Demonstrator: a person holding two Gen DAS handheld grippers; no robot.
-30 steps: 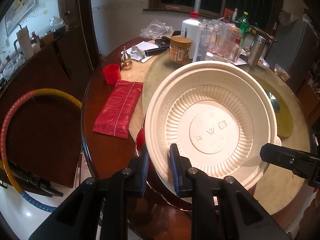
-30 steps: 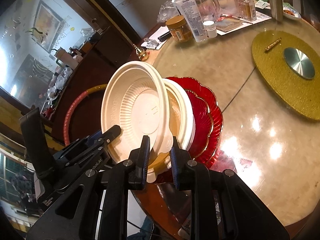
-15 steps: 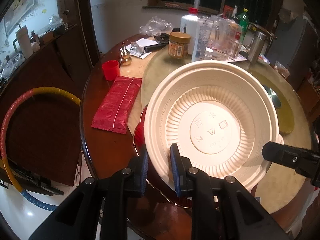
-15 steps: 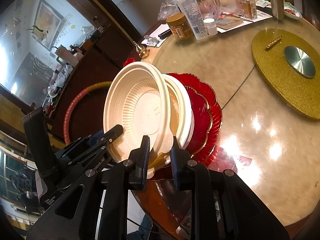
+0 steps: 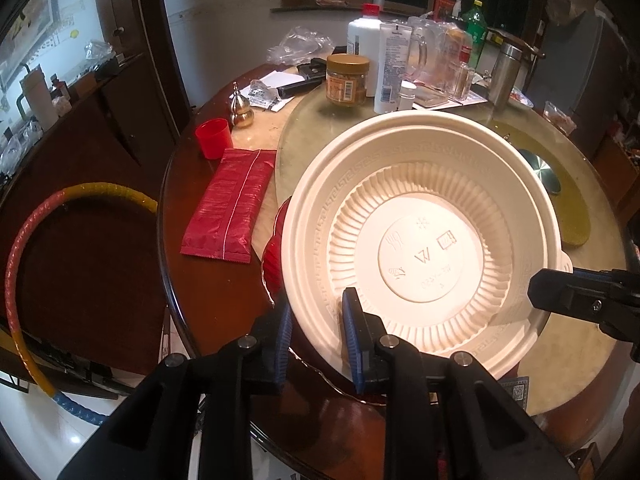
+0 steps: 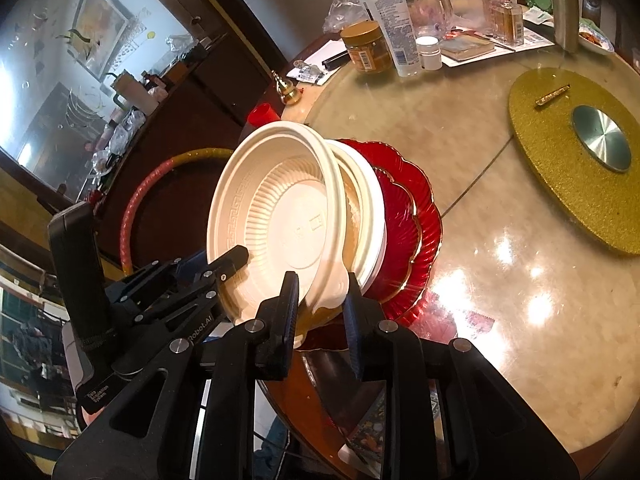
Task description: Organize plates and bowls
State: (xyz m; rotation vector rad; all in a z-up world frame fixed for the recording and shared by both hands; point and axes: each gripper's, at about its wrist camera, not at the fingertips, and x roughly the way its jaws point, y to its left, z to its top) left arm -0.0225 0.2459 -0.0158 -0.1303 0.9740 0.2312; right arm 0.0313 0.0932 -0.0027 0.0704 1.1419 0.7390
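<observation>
Your right gripper (image 6: 320, 304) jaws have just eased slightly; both it and your left gripper (image 5: 316, 332) still pinch the cream bowl's (image 5: 420, 240) rim, base tilted toward you.

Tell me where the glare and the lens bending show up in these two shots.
Right wrist view: bright lamp reflections on the glass tabletop, and a washed-out mirror at upper left. Left wrist view: the cream bowl glows warm, the window frame bows, and the corners go black.
</observation>
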